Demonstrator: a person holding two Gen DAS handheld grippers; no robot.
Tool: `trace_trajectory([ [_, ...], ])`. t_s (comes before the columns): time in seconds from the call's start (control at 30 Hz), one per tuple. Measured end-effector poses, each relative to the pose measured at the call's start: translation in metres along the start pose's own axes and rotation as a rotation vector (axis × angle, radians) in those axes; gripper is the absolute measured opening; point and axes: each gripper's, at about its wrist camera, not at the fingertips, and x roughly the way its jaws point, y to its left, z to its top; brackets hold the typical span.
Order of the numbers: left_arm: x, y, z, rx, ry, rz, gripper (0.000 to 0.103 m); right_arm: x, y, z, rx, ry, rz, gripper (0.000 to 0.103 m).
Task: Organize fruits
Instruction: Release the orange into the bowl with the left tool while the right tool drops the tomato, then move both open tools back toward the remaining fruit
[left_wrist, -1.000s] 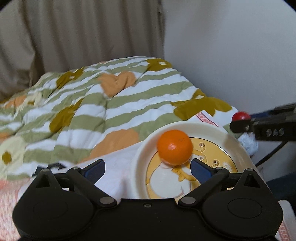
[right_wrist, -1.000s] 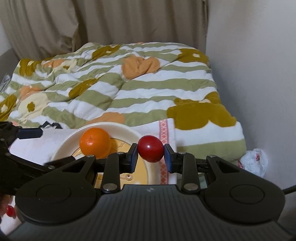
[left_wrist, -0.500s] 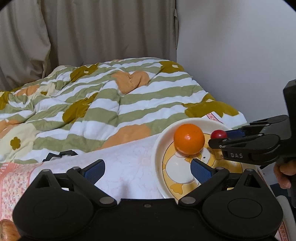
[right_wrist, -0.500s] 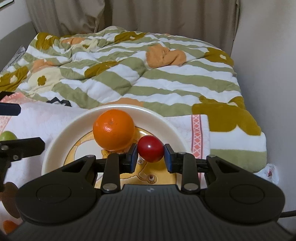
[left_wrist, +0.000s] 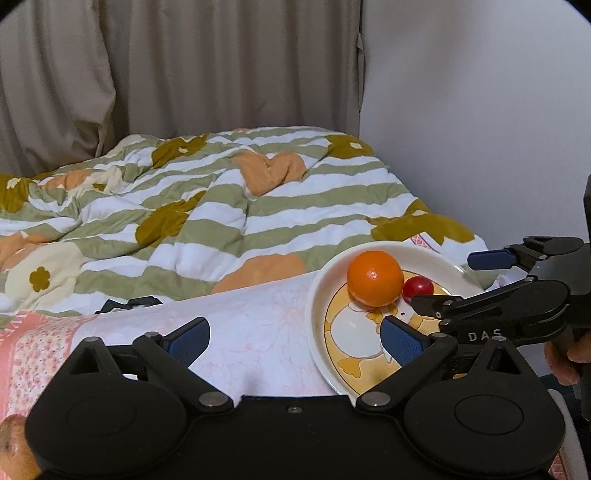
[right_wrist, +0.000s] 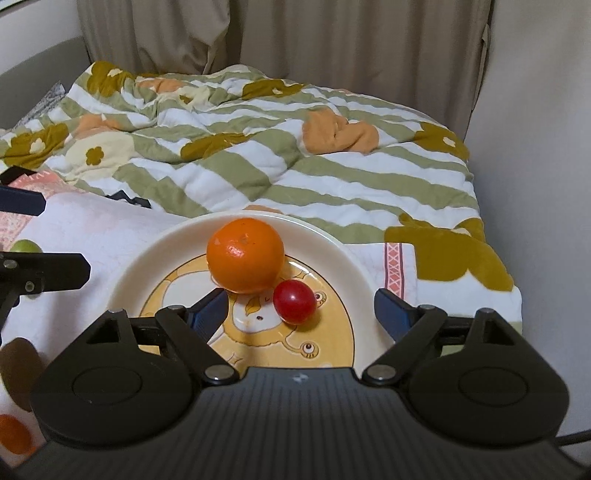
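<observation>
Count on bed: one plate (right_wrist: 140, 254); on it one orange (right_wrist: 245, 254) and one small red fruit (right_wrist: 294, 301); off plate at left edge one green fruit (right_wrist: 26, 246), partly hidden; two grippers, left gripper (left_wrist: 293, 338) and right gripper (right_wrist: 300, 308).

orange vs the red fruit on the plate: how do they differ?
Size: the orange is much larger than the red fruit.
Colour: the orange is bright orange with a dull, dimpled skin; the red fruit is deep red, smooth and glossy.
Place: the orange sits toward the plate's far rim; the red fruit lies nearer the right gripper, between its open jaws but untouched.
Shared: both are roundish, rest on the plate and sit right against each other.
</observation>
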Motion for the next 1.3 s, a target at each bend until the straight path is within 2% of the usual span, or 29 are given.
trace_trajectory([
  [0.4, -0.077, -0.011, -0.012, -0.020, -0.103, 0.048, 0.101, -0.086, 0.003, -0.004, 0.063, -0.053, -0.007, 0.102],
  [0.57, -0.121, -0.013, -0.029, -0.068, -0.154, 0.082, 0.101, -0.129, 0.013, -0.011, 0.087, -0.082, -0.002, 0.102],
  [0.73, -0.166, -0.011, -0.056, -0.103, -0.183, 0.149, 0.101, -0.165, 0.032, -0.024, 0.087, -0.085, 0.004, 0.102],
  [1.03, -0.224, 0.024, -0.106, -0.122, -0.197, 0.222, 0.101, -0.204, 0.075, -0.054, 0.091, -0.095, 0.017, 0.102],
  [1.3, -0.237, 0.074, -0.143, -0.127, -0.163, 0.211, 0.101, -0.216, 0.129, -0.075, 0.130, -0.082, -0.016, 0.102],
])
